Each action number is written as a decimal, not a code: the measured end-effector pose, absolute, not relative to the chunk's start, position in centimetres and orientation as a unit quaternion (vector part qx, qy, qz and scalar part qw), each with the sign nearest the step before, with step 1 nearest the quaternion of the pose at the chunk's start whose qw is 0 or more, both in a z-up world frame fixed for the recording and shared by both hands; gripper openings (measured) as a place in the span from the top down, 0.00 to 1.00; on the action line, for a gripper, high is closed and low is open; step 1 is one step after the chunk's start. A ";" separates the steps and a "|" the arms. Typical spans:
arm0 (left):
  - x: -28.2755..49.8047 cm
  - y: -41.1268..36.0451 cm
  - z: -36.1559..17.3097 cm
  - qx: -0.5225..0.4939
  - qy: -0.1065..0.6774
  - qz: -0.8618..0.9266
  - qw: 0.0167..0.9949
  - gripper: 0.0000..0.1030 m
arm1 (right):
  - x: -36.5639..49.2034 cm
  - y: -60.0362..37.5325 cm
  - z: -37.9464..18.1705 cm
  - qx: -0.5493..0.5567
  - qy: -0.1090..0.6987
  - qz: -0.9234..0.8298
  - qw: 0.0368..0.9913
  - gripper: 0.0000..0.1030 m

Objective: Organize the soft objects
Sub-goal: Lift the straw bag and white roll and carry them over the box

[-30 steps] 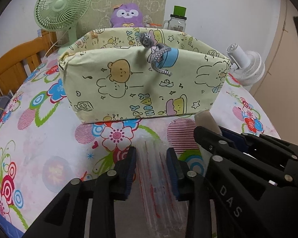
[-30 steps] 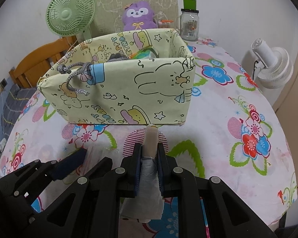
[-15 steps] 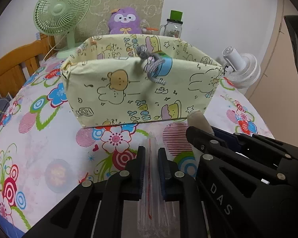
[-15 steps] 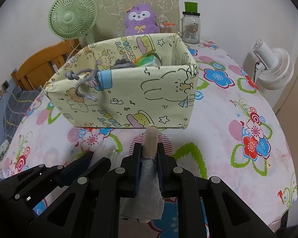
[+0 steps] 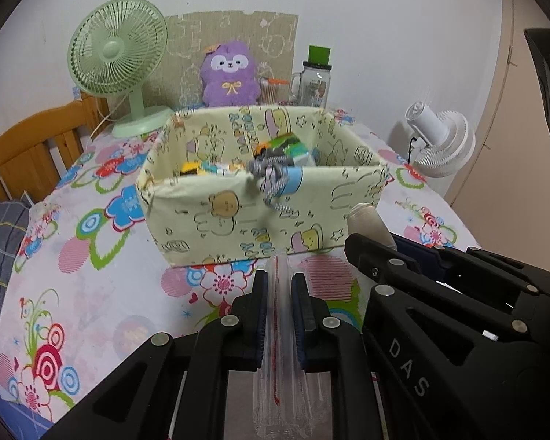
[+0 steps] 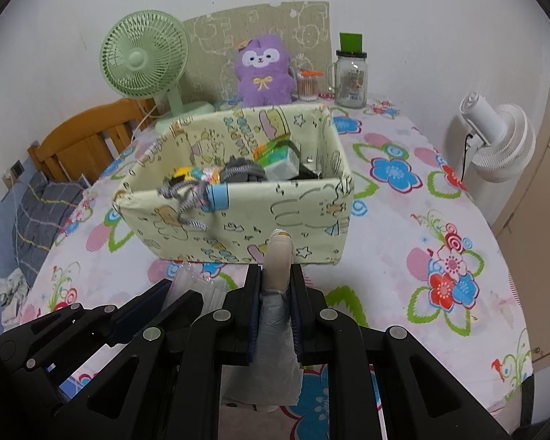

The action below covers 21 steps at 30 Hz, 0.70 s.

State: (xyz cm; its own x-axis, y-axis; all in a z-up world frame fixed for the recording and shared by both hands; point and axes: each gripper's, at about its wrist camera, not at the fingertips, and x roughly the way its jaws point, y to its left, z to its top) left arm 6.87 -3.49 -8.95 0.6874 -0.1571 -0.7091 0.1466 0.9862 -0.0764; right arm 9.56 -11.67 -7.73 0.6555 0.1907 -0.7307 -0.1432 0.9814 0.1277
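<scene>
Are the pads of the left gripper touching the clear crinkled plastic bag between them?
Touching. In the left wrist view, the left gripper is shut on the clear crinkled plastic bag; both blue pads press its sides with no gap.

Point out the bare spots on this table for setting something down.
Free: tablecloth right of the fabric box, toward the white fan; also left of the box. Crowded: the back edge, with green fan, purple plush, jar.

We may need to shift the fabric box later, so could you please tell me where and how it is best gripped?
Grip the fabric box by its near wall's top rim, coming from above with one pad inside and one outside. The wall is thin, soft and upright, and the box's open top leaves the rim free. Avoid the grey cord knotted at that rim.
</scene>
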 end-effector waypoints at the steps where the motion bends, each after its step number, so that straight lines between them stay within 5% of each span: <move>1: 6.8 -3.5 -8.6 -0.006 0.384 -0.083 0.920 0.90 | 9.5 -11.7 -7.4 0.030 0.402 0.091 0.910 0.83; 21: 6.2 -3.5 -3.2 -0.001 0.342 -0.079 0.936 0.90 | 8.6 -12.1 -1.8 0.034 0.360 0.094 0.928 0.83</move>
